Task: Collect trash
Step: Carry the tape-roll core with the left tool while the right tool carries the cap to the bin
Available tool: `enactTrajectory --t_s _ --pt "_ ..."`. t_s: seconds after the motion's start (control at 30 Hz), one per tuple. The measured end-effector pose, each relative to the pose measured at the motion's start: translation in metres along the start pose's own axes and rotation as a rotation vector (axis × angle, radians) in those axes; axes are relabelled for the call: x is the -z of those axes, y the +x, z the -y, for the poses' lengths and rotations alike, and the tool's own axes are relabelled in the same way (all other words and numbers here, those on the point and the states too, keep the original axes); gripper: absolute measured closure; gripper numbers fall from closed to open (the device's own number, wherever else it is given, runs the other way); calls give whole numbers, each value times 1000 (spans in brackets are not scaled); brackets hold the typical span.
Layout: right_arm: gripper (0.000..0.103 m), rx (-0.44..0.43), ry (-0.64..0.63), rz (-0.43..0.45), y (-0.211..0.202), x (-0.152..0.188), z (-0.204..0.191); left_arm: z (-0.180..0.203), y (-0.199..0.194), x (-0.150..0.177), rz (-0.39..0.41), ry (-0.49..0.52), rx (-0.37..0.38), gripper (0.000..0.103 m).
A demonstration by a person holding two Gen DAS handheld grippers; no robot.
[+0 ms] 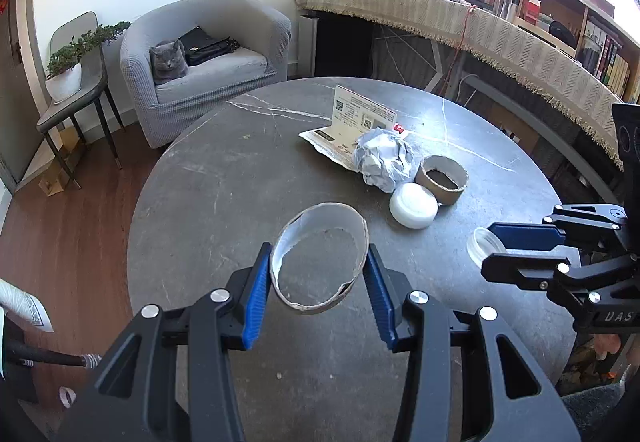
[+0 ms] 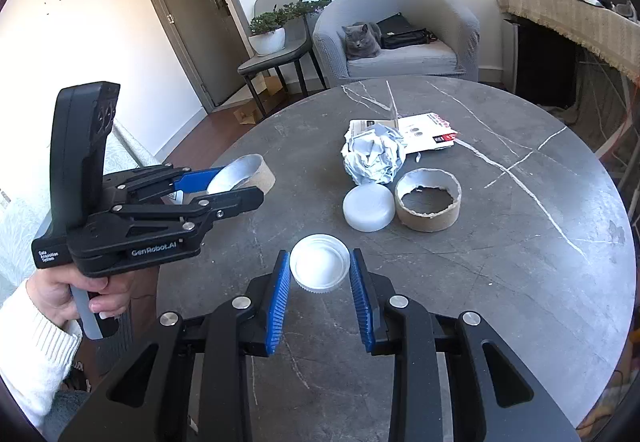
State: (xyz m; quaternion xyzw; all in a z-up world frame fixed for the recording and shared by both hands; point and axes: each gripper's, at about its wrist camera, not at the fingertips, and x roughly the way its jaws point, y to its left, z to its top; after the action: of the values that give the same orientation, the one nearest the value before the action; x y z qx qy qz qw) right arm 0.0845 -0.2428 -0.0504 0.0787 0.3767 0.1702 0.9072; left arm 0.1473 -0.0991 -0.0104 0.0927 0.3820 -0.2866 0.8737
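The round grey marble worktop (image 2: pixel 500 242) carries the trash. Near its middle, a crumpled paper ball (image 2: pixel 374 156) lies on a printed leaflet (image 2: pixel 430 130), beside a cardboard ring (image 2: pixel 428 204) and a white puck-shaped tub (image 2: pixel 368 208). The left tongs (image 1: pixel 320 274) are clenched on a second, squashed cardboard ring (image 1: pixel 320 262). The right tongs (image 2: pixel 320 282) grasp a clear plastic lid (image 2: pixel 320 268) by its rim.

Grey white-veined table (image 2: pixel 520 242), blue ribbed jaws, white lid (image 2: pixel 320 268)
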Motion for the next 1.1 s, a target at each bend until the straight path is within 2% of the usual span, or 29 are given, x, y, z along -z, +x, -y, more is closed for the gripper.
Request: enactTrajectory --t_s 0.33,0.63,0.7,1.1 --pt "73 -31 -28 2 10 -6 -34 -22 -52 40 22 -115 -41 55" --pt "73 -84 -106 -20 32 -12 -87 -63 -84 67 45 -211 -108 55" --pt "73 -89 -122 -34 40 -12 -96 -71 -88 75 50 -224 -133 55" --pt "73 -120 -192 -56 66 -15 -139 -123 -95 122 32 -339 -172 55"
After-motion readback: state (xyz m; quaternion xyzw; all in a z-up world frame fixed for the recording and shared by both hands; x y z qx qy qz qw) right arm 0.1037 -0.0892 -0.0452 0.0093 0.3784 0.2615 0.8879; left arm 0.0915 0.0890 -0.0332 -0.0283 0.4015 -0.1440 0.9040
